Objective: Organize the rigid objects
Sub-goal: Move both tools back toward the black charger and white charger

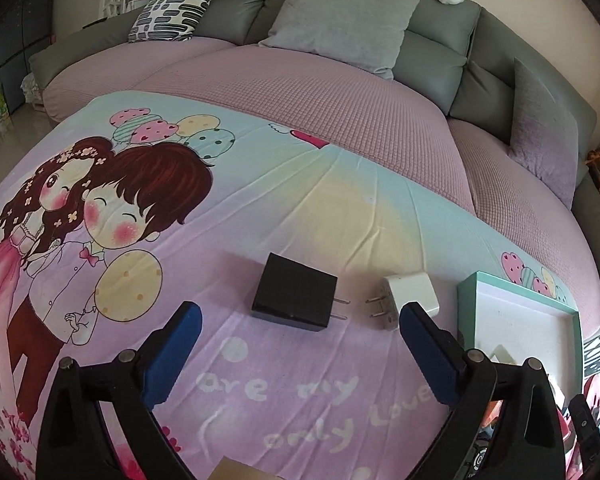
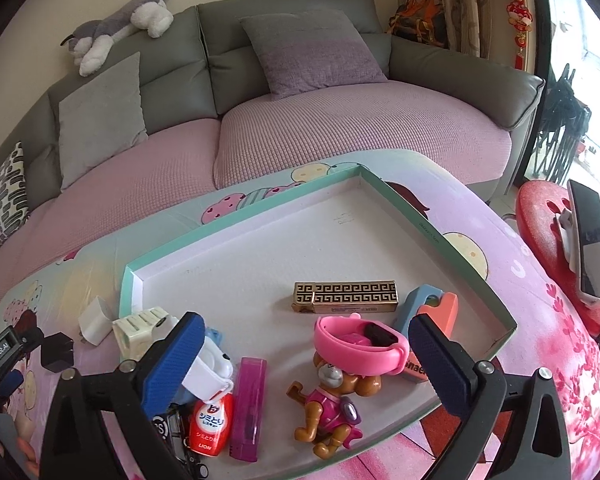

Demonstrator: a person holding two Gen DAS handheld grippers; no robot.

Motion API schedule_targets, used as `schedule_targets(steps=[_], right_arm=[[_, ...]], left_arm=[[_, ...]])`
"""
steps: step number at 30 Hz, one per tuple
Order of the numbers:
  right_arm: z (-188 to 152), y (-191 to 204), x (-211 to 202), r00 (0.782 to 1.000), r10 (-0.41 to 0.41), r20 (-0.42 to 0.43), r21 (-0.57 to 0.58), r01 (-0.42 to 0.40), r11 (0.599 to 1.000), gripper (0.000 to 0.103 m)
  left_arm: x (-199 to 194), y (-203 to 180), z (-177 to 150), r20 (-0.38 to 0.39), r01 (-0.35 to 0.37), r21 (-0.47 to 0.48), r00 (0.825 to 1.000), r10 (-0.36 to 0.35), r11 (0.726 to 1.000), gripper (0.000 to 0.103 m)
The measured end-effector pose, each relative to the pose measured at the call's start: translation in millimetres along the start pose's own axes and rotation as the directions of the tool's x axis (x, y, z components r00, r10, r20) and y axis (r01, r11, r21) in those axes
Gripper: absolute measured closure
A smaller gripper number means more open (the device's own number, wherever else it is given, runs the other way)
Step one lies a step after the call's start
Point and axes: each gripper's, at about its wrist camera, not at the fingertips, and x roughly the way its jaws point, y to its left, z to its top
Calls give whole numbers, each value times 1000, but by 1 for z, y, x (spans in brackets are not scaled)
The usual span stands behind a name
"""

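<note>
Black charger [image 1: 294, 292] and white charger [image 1: 406, 296]: prongs facing, on counter, left tool [image 1: 300, 344] released; right tool [image 2: 306, 356] released above tray [image 2: 440, 236].

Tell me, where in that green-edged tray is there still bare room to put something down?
The tray is bare across its far half, beyond the gold patterned box. Its near edge is crowded: pink watch, toy dog, purple lighter.

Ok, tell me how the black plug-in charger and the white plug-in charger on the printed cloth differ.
The black plug-in charger looks bigger and boxier than the white plug-in charger. The black one's prongs point right, the white one's point left, so the prongs face each other. Both are two-prong chargers lying on the printed cloth, outside the teal-rimmed tray.
</note>
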Motion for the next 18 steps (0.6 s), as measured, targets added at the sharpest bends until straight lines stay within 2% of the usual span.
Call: schedule_targets(steps=[6, 12, 18], right_arm=[[-3, 46, -11, 996, 85, 36, -96, -81, 992, 0], [-11, 81, -11, 989, 143, 25, -169, -137, 976, 0], [-23, 102, -5, 982, 187, -8, -192, -186, 964, 0]], left_arm=[[0, 40, 7, 13, -32, -108, 999, 34, 994, 3], [-9, 82, 13, 50, -75, -198, 995, 86, 977, 3], [-12, 99, 16, 73, -64, -213, 994, 81, 975, 3]])
